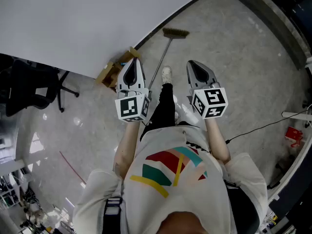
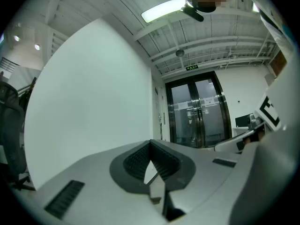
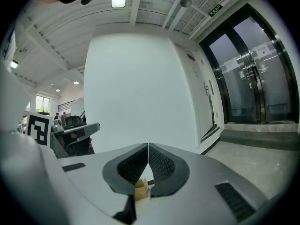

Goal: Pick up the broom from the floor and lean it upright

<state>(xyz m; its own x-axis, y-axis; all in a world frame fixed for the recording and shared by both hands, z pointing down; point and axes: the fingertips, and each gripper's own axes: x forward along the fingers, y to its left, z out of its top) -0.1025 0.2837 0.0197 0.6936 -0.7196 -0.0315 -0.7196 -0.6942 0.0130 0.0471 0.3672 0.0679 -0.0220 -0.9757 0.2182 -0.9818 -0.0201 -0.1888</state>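
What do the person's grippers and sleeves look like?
The left gripper and right gripper are alike: pale grey tapered shells with black ribbed pads, each carrying a white cube printed with black square markers. No cables show on them. The person wears a white short-sleeved T-shirt with a red, teal and yellow print.

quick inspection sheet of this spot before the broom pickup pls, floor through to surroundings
surface: grey speckled floor, glossy at left
job's things: broom lies flat, head near the wall's foot, untouched
clutter: cardboard box against the wall; red thing at the right edge
grippers: left tongs and right tongs both shut, empty, above the floor
cables: black cable trails across the floor at right
surroundings: white wall, office chair, glass doors
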